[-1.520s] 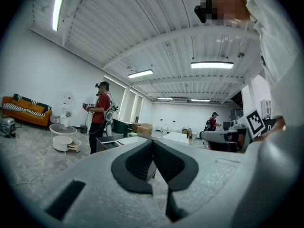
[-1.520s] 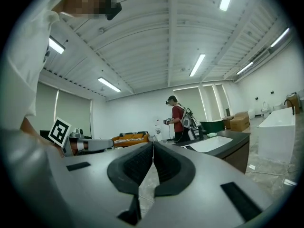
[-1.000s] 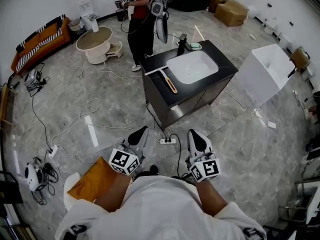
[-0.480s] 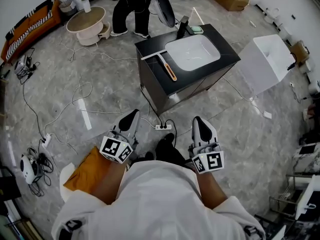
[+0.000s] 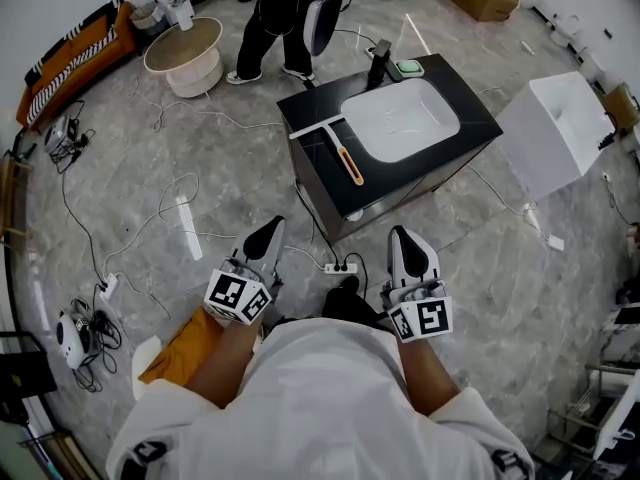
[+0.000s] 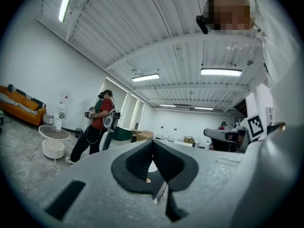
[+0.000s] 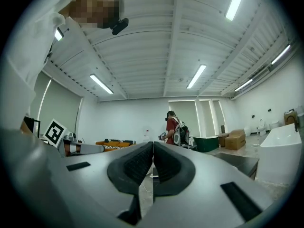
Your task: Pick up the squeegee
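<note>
A white basin sits in a black cabinet; a person stands beyond it; a power strip lies nearby.

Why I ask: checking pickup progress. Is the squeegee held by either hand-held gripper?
No, the squeegee lies on the black countertop beside the basin, far from the left hand-held gripper and the right hand-held gripper.

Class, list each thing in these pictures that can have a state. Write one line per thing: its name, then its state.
squeegee, lying flat on the black counter, left of the basin, not held
basin, empty
left gripper, shut, holding nothing, short of the counter
right gripper, shut, holding nothing, short of the counter
</note>
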Available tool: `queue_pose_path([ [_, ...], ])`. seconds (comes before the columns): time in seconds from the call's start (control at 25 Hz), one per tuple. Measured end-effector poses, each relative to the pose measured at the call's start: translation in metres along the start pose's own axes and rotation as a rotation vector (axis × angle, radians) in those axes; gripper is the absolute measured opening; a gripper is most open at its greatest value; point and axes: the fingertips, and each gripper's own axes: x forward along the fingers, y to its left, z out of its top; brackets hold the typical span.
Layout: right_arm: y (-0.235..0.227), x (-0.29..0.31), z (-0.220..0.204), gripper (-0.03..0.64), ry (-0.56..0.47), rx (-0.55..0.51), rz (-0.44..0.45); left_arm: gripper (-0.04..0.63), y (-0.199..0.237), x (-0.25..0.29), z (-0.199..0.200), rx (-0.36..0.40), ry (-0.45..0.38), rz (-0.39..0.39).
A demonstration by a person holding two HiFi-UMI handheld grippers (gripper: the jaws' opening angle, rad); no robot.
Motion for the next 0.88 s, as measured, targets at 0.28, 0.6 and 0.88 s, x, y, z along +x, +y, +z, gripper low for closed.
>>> queue_pose_path([
  [0.28,-0.059,0.05,0.004,0.015,0.002,0.002,0.03,0.015,0.01,0.071,0.015,0.046,-0.009,0.035],
  [0.6,-0.111,0.084,-0.014,0.015,0.012,0.056,0.055,0.015,0.031,0.12,0.008,0.011,0.011,0.112],
  [0.88,-0.13,0.106,-0.026,0.015,0.008,0.094,0.078,0.015,0.059,0.14,0.009,0.007,0.029,0.162],
])
